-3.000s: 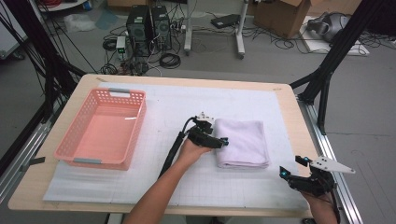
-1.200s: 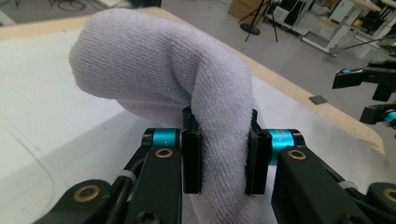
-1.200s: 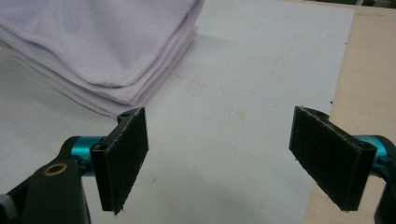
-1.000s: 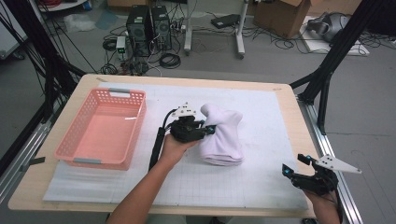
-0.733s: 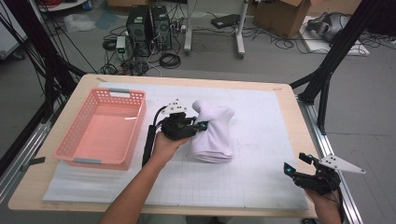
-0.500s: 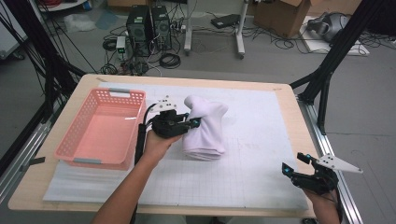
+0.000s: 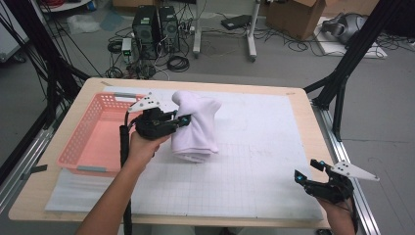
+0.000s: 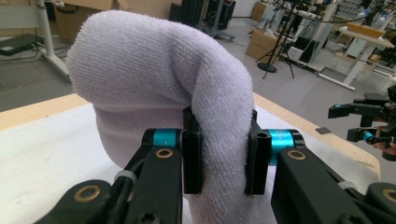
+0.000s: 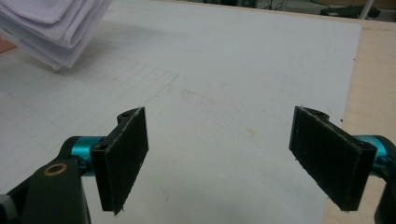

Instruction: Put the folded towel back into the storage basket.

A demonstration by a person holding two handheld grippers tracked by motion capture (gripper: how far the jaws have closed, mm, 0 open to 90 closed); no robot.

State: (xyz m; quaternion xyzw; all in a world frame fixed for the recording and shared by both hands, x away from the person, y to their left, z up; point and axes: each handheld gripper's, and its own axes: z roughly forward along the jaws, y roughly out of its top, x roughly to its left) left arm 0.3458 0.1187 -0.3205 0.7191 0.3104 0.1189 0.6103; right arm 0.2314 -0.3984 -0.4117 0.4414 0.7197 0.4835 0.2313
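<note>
Left gripper [image 7: 183,120] pinches folded towel [image 7: 195,127] mid-frame for basket [image 7: 95,142] drop; right gripper [image 7: 313,174] wide open, empty, lower right.

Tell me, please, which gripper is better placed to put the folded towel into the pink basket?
Left. The left gripper is shut on the folded white towel, right beside the pink basket. The right gripper is open at the table's near right corner.

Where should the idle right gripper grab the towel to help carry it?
Probably the hanging lower edge of the towel, coming from its open right side. The left gripper already pinches the upper fold, so the stack sags below; the right gripper has open jaws and a free path.
</note>
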